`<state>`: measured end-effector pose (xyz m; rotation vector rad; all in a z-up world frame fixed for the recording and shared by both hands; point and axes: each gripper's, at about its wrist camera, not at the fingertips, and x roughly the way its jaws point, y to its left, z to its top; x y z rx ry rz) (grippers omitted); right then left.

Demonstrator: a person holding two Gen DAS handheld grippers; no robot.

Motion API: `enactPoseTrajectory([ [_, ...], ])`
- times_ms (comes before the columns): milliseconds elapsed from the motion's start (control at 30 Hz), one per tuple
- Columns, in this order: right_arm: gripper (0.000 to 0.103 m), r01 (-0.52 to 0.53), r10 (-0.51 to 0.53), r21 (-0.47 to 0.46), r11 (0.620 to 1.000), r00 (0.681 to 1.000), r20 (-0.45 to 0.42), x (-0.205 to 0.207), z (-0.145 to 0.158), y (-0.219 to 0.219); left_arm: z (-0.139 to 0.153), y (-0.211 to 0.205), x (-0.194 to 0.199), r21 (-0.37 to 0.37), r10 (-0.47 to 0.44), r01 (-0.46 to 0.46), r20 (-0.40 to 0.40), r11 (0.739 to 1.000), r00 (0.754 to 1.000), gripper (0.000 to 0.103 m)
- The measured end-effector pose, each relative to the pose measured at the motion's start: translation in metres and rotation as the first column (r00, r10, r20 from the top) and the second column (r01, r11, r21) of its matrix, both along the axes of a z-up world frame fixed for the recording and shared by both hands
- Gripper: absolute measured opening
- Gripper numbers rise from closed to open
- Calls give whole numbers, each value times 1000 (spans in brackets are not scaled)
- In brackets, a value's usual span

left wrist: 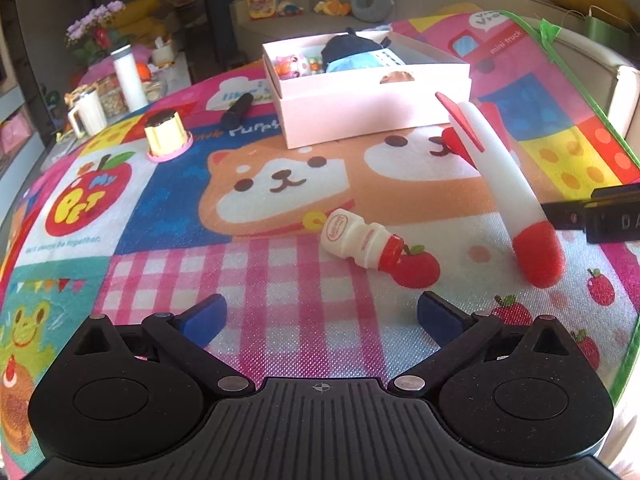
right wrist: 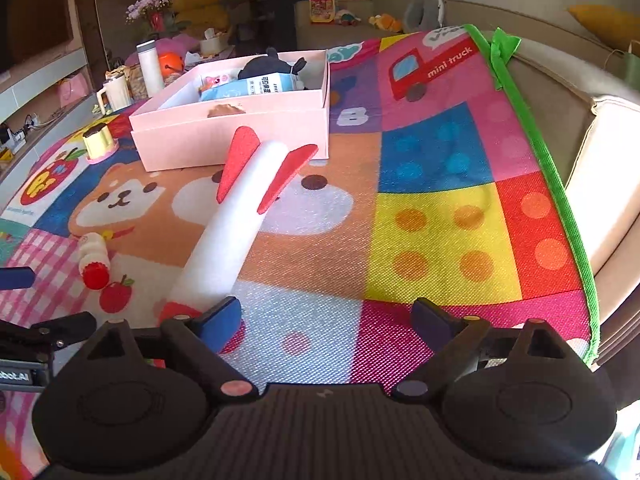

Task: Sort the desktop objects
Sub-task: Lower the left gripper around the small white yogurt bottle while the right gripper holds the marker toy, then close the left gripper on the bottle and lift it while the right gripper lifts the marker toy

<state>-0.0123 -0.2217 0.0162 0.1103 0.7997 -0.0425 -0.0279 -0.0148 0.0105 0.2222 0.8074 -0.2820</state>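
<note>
- Desk (left wrist: 280, 280): carrying a bright cartoon mat with dogs, an apple and a truck printed on it.
- Box (left wrist: 372, 116): pale pink and open-topped, sitting at the far middle of the desk; a blue carton (right wrist: 256, 86), a dark plush (left wrist: 352, 46) and small colourful toys (left wrist: 298, 66) are lying inside it.
- Rocket (right wrist: 236, 224): white foam body with red fins and a red nose, lying on the desk in front of the box, fins pointing toward the box and nose toward the cameras. In the right wrist view its nose end is lying just beside the outer side of the right tool's left finger, not between the fingers.
- Bottle (left wrist: 362, 242): small, white, red-capped, lying on its side on the desk, left of the rocket and ahead of the left tool.
- Cup (left wrist: 166, 134): gold with a dark top, standing on a pink base at the far left of the desk.
- Dark cylinder (left wrist: 238, 110): lying just left of the box.
- Left tool (left wrist: 320, 318): hovering over the pink check patch, fingers spread wide, gripping nothing.
- Right tool (right wrist: 326, 322): hovering over the desk, fingers apart with bare mat showing between them, gripping nothing.
</note>
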Motion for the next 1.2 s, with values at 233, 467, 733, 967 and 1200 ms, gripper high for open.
enactPoseTrajectory([
  [233,72,-30,22,103,994,996,83,6,25,6,-1,1,0,-11,-3,4,6,1000,1000,103],
  [467,62,11,-14,51,999,999,51,34,7,18,-2,7,2,-42,-13,12,-2,999,1000,103],
  [733,39,4,-5,25,1000,999,44,29,5,10,-3,13,-2,-151,-128,136,58,979,990,103],
  [967,40,11,-11,12,1000,999,48,16,4,1,2,5,13,-104,-180,198,160,975,971,96],
  [1200,50,-16,15,10,1000,997,75,-1,5,-5,-6,-4,23,-85,-215,227,128,970,968,69],
])
